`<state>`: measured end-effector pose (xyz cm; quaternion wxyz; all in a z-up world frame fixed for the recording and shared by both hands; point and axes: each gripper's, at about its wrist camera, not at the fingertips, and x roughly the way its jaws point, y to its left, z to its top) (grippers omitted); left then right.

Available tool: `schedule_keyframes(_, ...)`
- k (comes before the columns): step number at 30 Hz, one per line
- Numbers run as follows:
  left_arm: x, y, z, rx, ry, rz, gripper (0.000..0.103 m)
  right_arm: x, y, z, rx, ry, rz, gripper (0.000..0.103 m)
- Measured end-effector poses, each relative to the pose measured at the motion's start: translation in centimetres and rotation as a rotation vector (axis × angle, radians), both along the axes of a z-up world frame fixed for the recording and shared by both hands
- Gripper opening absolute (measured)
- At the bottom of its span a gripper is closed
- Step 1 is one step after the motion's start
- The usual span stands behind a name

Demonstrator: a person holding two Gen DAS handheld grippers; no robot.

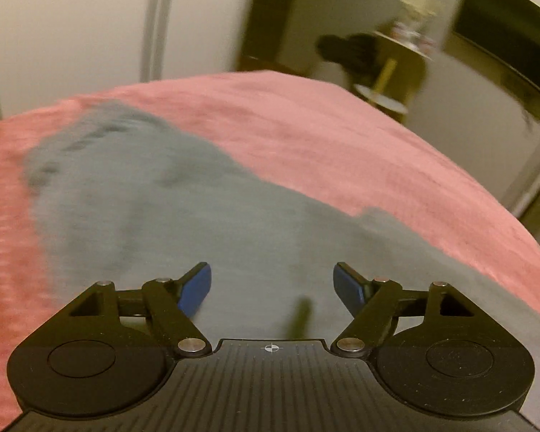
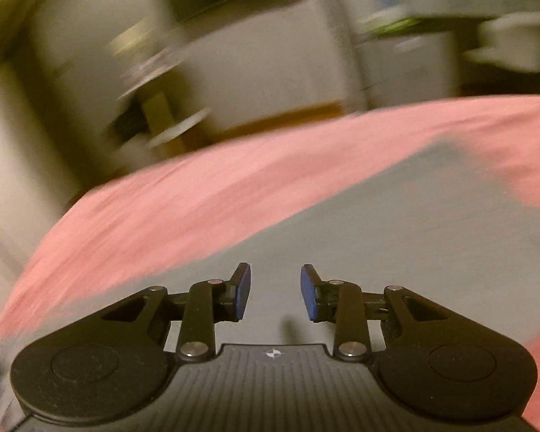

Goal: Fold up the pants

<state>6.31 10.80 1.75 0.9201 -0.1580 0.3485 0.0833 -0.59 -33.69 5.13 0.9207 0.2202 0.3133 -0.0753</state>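
Grey pants (image 1: 183,216) on pink bedspread (image 1: 342,136).

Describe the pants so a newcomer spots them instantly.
Start from the pink bedspread that fills the middle of both wrist views. The pants lie spread on it, right under the open left tool and right tool. They are the only grey-blue cloth there, dull against the pink.

pale walls (image 1: 72,28) | round side table (image 1: 396,54) | dim warm light
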Motion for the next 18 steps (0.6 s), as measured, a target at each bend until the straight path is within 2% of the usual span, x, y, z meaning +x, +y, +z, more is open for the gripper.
schedule_keyframes(2,1.0,-2.1,-1.0,0.021,-0.001,-0.040,0.081,1.3,2.8,-1.5,-0.010,0.010,0.117,0.030)
schedule_keyframes(5,2.3,-4.0,-2.9,0.115,-0.011,-0.066,0.089,2.4,4.2,-4.1,-0.038,0.063,0.187,0.028)
schedule_keyframes(6,2.6,-4.1,-4.0,0.155,0.007,-0.060,0.089,2.9,3.7,-5.0,-0.058,0.092,0.184,0.026)
schedule_keyframes(7,3.1,-4.0,-5.1,0.171,0.051,-0.037,0.091,2.8,3.3,-5.5,-0.066,0.077,0.187,0.026)
schedule_keyframes(8,3.4,-3.3,-5.4,0.146,0.061,-0.022,0.094,2.6,2.6,-5.5,-0.054,0.056,0.199,0.026)
schedule_keyframes(10,3.4,-2.7,-5.3,0.119,0.026,0.000,0.095,2.7,1.2,-5.1,-0.013,0.056,0.208,0.026)
schedule_keyframes(14,3.2,-2.6,-5.3,0.129,0.022,0.010,0.095,2.1,-2.0,-5.3,0.000,0.057,0.136,0.026)
schedule_keyframes(18,3.1,-3.0,-5.3,0.150,0.025,0.011,0.095,-0.7,-8.2,-5.3,0.018,0.073,-0.033,0.026)
